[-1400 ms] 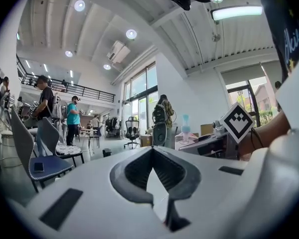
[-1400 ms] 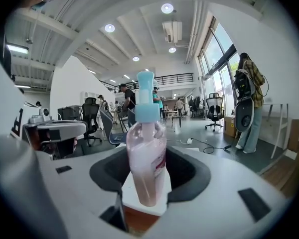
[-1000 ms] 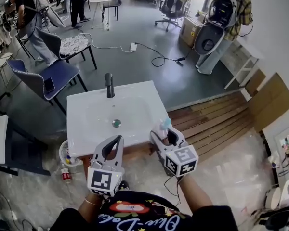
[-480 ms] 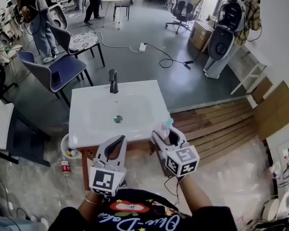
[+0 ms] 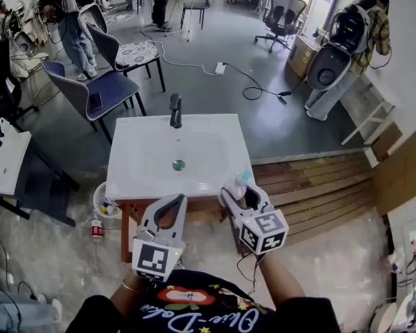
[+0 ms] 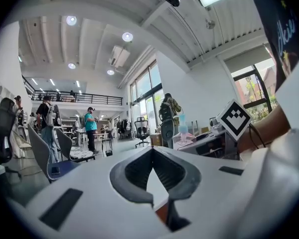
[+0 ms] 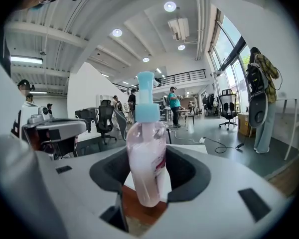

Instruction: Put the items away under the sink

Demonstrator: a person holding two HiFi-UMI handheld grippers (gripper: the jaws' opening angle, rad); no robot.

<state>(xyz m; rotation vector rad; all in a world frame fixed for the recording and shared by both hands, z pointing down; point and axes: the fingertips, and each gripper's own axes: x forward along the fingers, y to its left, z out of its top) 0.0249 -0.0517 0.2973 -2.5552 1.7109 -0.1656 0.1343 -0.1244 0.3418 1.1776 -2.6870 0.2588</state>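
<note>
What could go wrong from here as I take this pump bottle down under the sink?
1. The right claw grips the pump bottle by its lower half, and the bottle leans a little, so it may pivot or slip when lowered.
2. The tall pump top could knock the sink rim going under.
3. The left claw is shut and empty, so it gives no support.

Showing pale pink under a light blue cap on the bottle (image 7: 146, 158). Gleaming white across the sink (image 5: 145, 151), going black at the faucet (image 5: 175, 109) and reddish brown on the cabinet (image 5: 200, 212). Wearing black-and-white square markers on the white left gripper (image 5: 172, 201) and right gripper (image 5: 241, 189), lining the jaws in dark grey.
</note>
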